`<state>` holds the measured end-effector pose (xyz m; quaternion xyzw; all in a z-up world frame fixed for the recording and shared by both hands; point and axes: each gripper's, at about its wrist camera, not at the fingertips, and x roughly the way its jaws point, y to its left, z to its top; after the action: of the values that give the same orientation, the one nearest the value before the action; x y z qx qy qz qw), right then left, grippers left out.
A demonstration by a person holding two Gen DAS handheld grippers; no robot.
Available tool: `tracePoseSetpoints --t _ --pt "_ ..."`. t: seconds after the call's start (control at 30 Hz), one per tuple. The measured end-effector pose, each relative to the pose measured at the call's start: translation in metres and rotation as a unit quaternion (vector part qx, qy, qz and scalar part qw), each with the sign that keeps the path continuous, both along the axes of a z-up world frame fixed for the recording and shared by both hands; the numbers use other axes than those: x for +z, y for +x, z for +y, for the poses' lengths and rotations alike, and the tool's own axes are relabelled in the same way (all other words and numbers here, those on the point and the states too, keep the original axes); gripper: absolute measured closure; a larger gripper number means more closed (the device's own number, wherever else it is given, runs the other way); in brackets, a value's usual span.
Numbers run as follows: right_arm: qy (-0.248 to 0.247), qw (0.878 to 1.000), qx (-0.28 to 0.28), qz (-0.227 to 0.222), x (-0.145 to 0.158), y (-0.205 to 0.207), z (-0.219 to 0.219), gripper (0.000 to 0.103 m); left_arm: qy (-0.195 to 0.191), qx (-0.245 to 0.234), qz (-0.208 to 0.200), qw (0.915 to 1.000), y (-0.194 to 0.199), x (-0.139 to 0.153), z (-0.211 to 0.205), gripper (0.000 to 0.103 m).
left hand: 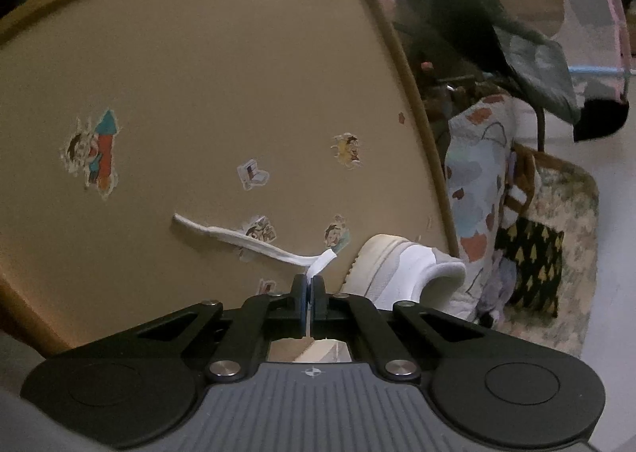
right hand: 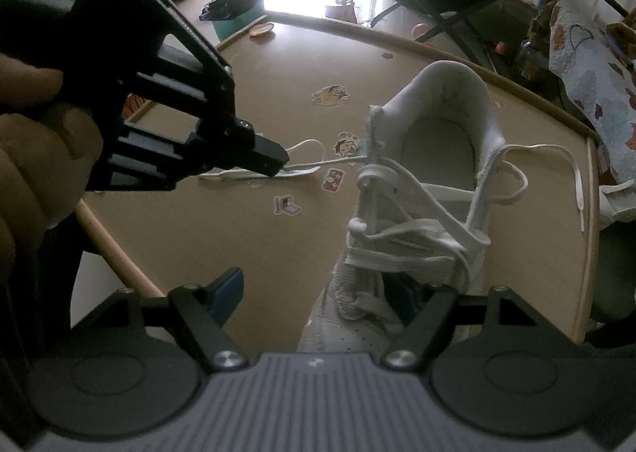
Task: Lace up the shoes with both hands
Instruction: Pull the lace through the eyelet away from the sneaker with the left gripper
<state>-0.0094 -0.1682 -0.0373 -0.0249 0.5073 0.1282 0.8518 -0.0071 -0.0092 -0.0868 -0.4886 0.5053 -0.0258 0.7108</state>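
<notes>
Black fingers of the left gripper (left hand: pixel 309 285) are pressed together on a flat white lace (left hand: pixel 254 243), which passes between the pads and runs out ahead and to the left, its free end lying on the tan tabletop (left hand: pixel 198 74). Ahead and to the right of these fingers sits the heel of the white sneaker (left hand: pixel 401 269), near the table's edge. Seen from the right wrist, the left gripper (right hand: pixel 278 162) pinches the same lace (right hand: pixel 318 164), drawn taut from the shoe's upper eyelets. The right gripper (right hand: pixel 334 293) is spread wide, with the sneaker (right hand: pixel 429 190) directly ahead between its fingers; the right finger appears to lie against the shoe's side, though contact is not clear. A second lace end (right hand: pixel 572 174) trails toward the table's right edge. Cartoon stickers (right hand: pixel 332 94) dot the surface beyond.
</notes>
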Motion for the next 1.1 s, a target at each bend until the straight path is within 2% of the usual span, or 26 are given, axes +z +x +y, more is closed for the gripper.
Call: tracePoseSetpoints --t 0.43,0.8,0.87,1.03,1.1 --pt "-0.003 1.000 0.005 0.000 -0.001 -0.001 0.004 0.022 0.047 -0.047 -0.023 0.9975 0.007 0.004 -0.004 0.102" --pt "-0.003 1.000 0.005 0.001 -0.001 0.000 0.006 0.022 0.080 -0.057 -0.028 0.9948 0.009 0.007 -0.002 0.103" --pt "-0.003 1.000 0.005 0.001 -0.001 0.001 0.006 0.022 0.117 -0.055 -0.019 0.9915 0.009 0.008 0.001 0.103" --pt "-0.003 1.000 0.005 0.001 0.000 0.002 0.006 0.022 0.086 -0.013 0.004 0.9962 -0.001 -0.004 0.028 0.103" --pt "-0.004 1.000 0.005 0.001 0.000 0.003 0.007 0.021 0.029 0.014 0.008 0.9995 -0.005 -0.011 0.037 0.103"
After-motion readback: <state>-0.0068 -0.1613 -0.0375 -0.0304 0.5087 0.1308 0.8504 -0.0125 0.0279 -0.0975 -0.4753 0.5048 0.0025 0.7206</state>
